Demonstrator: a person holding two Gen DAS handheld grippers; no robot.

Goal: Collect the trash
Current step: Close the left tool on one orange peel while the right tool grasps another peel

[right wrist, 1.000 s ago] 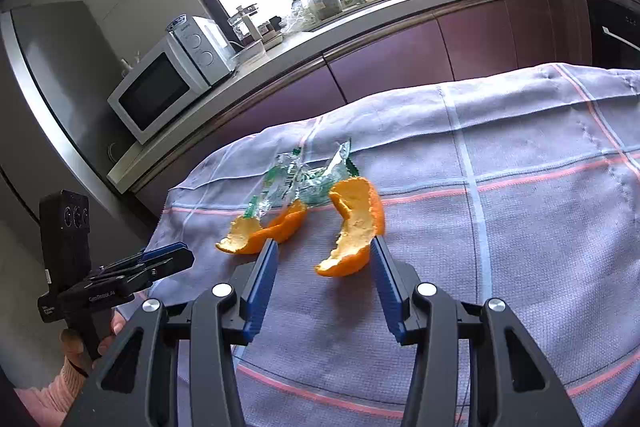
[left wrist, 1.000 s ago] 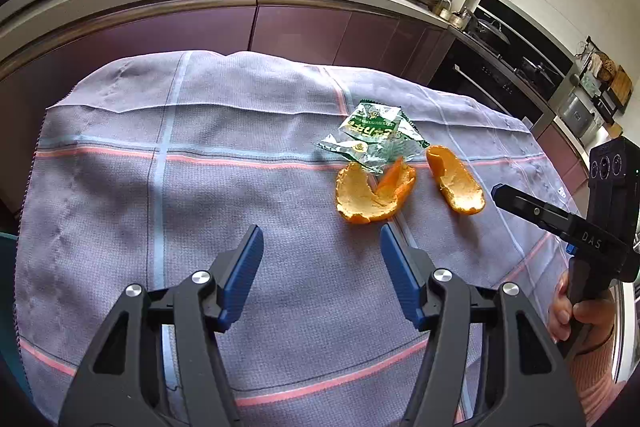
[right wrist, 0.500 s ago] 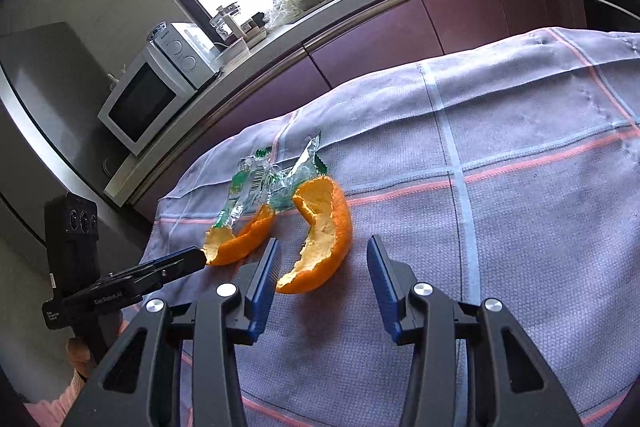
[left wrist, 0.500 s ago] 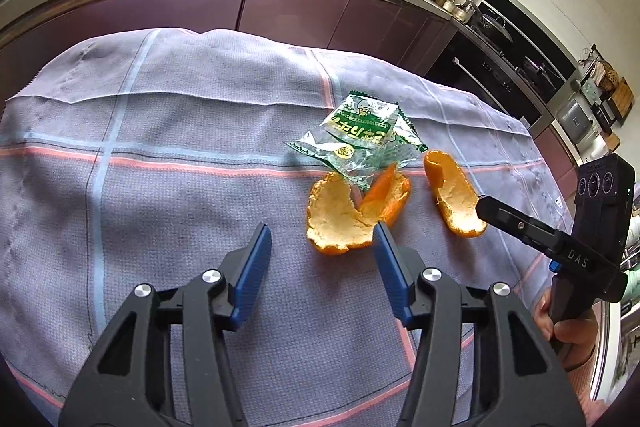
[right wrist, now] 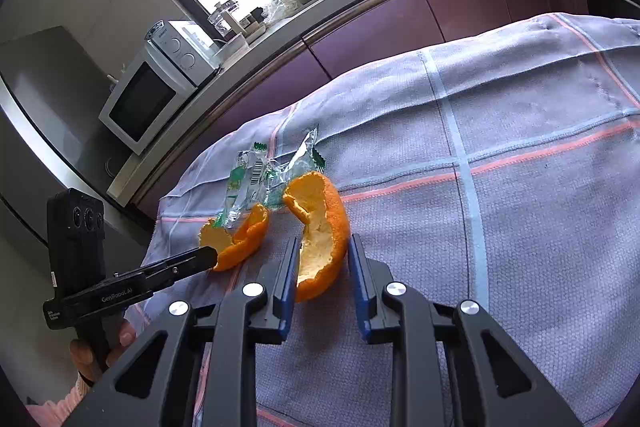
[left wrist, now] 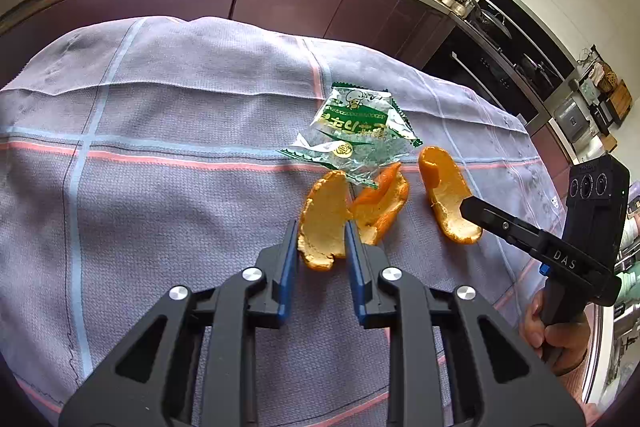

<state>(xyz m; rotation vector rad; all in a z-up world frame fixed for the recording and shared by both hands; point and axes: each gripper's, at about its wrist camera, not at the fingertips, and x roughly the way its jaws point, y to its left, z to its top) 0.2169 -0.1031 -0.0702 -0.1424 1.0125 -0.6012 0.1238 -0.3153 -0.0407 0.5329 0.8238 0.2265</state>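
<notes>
Now both tools have closed in on their targets: a second ago each pair of blue-padded fingers stood wide and short of the peels, and half a second ago they were only beginning to straddle them. The left gripper has narrowed around the near end of the curled orange peel with pale pith, pads touching or almost touching it, while the right gripper brackets the longer crescent of orange peel, narrow too, though a sliver of gap shows at its right pad, so I cannot tell that it grips yet. That suggests two pickups at once are about to happen. Counting the trash on the lilac checked cloth with pink and blue stripes: three pieces of peel, the third being the folded orange piece just beside the left gripper's one at about one o'clock, and one crumpled green-and-clear snack wrapper beyond them at twelve o'clock, its edge overlapping the peels. No bin shows in either view.
</notes>
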